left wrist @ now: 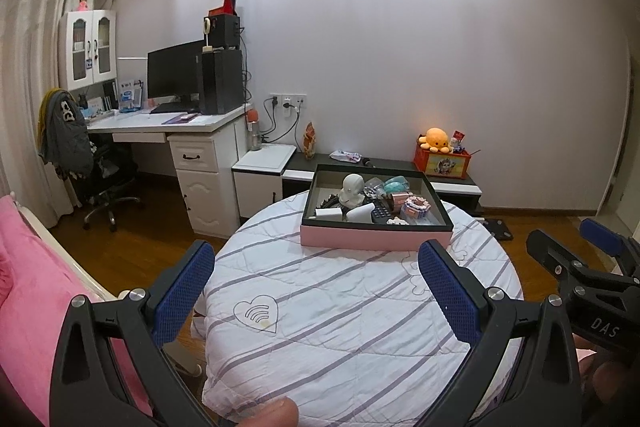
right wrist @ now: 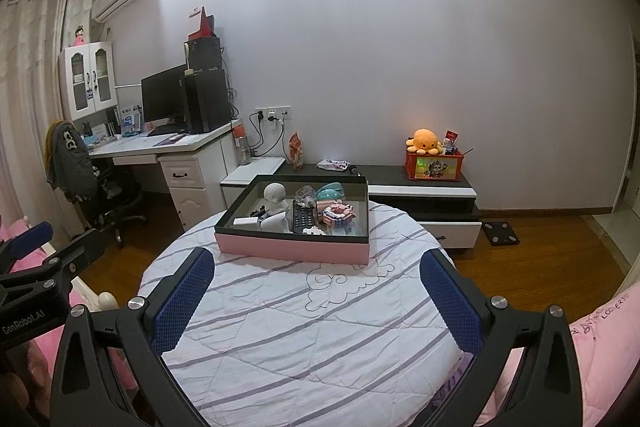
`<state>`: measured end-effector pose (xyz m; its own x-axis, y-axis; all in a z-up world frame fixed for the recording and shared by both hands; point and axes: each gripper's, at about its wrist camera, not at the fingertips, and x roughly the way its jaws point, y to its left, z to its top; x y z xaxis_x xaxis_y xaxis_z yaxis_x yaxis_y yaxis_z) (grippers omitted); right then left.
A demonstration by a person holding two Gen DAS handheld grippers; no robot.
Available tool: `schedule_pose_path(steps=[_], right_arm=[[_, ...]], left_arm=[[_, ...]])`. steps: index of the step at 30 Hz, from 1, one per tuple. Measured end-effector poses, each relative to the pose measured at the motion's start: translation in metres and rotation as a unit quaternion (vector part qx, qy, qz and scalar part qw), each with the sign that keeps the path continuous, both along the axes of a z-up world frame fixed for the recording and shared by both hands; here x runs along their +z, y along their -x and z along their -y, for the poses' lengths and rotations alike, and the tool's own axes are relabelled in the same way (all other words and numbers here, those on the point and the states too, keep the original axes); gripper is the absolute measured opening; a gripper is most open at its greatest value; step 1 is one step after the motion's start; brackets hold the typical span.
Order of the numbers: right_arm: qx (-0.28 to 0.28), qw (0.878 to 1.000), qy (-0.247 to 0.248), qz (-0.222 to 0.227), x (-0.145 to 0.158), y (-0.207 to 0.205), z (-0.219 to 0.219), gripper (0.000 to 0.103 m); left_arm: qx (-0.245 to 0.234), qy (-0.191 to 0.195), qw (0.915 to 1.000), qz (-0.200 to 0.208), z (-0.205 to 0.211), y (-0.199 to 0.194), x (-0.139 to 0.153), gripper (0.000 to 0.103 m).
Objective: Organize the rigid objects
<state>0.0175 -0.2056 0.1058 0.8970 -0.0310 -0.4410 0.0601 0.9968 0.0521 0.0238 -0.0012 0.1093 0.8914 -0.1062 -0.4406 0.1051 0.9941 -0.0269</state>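
Observation:
A shallow pink box (left wrist: 376, 238) (right wrist: 292, 249) with a dark inside stands at the far side of a round table (left wrist: 320, 307) (right wrist: 304, 327) covered by a striped white quilt. Inside lie a white robot figure (left wrist: 352, 189) (right wrist: 275, 195), a black remote (right wrist: 302, 217), a pink block model (left wrist: 416, 207) (right wrist: 338, 214), a teal item (left wrist: 396, 183) and other small things. My left gripper (left wrist: 316, 287) is open over the near quilt with nothing between its fingers. My right gripper (right wrist: 318, 291) is open too, short of the box. The right gripper also shows at the right edge (left wrist: 580, 259) of the left wrist view.
A pink bed (left wrist: 32, 287) lies to the left. A desk with a monitor (left wrist: 176, 75) and an office chair (left wrist: 80, 163) stand at the back left. A low black-and-white cabinet (right wrist: 424, 195) behind the table carries a red box with an orange plush (right wrist: 426, 143). A thumb (left wrist: 276, 413) shows below.

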Motion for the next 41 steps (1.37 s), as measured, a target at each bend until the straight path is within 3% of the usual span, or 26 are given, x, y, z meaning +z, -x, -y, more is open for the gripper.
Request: schedule_pose_path(steps=[41], right_arm=[[-0.014,1.0,0.014,0.012,0.011,0.005,0.002,0.103]], left_arm=[[-0.018,0.002,0.9998,0.009,0.013,-0.003,0.002,0.103]])
